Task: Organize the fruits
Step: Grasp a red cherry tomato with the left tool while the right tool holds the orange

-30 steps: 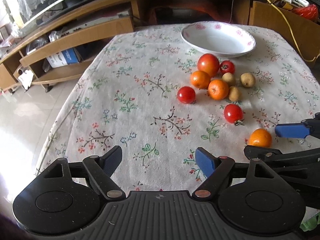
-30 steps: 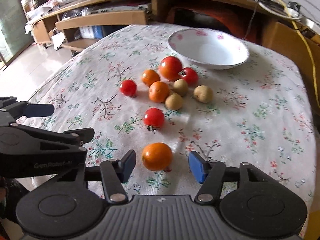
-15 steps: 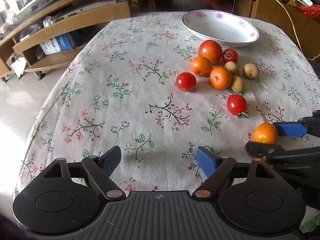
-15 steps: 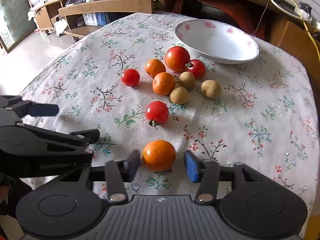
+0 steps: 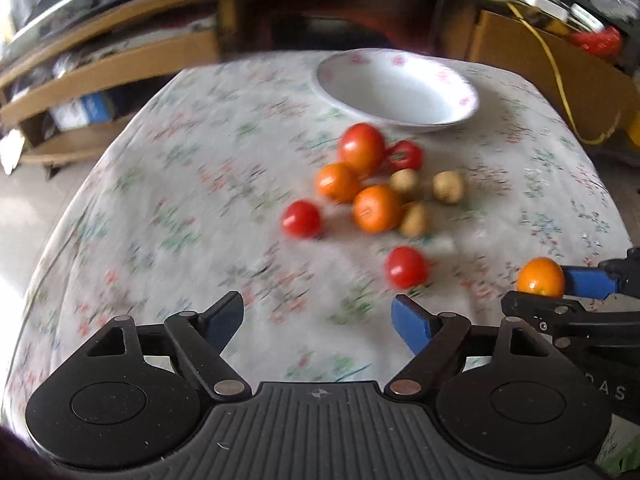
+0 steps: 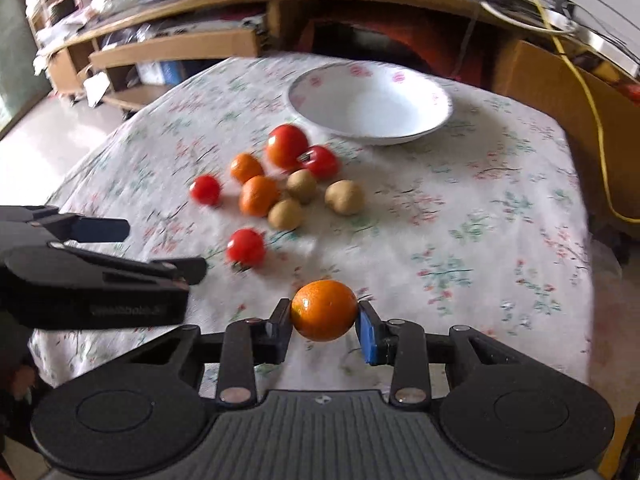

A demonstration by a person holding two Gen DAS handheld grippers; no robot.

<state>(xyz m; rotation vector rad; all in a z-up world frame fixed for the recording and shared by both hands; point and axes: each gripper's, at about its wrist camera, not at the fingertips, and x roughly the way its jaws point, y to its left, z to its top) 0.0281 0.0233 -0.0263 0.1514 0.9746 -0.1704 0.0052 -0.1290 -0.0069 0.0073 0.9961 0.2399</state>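
My right gripper [image 6: 324,320] is shut on an orange [image 6: 324,310], which it holds just above the flowered tablecloth [image 6: 460,216]; the same orange [image 5: 541,277] shows at the right in the left wrist view. My left gripper [image 5: 318,314] hangs open over bare cloth with nothing between its fingers. Ahead lies a cluster of fruit: a big tomato [image 6: 287,145], two oranges [image 6: 259,195], small red tomatoes [image 6: 245,246] and three brown round fruits [image 6: 344,197]. Beyond them stands an empty white bowl [image 6: 424,96] with pink flowers on its rim.
A wooden shelf unit [image 6: 172,46] with clutter runs behind the table. A yellow cable [image 6: 592,108] hangs over a wooden panel at the right. The table's left edge drops to a pale floor [image 5: 24,216]. The left gripper's body [image 6: 92,280] is at the left in the right wrist view.
My right gripper's jaws closed on the orange and lifted it slightly off the cloth. Both views shifted and blurred with motion; the left gripper stayed open.
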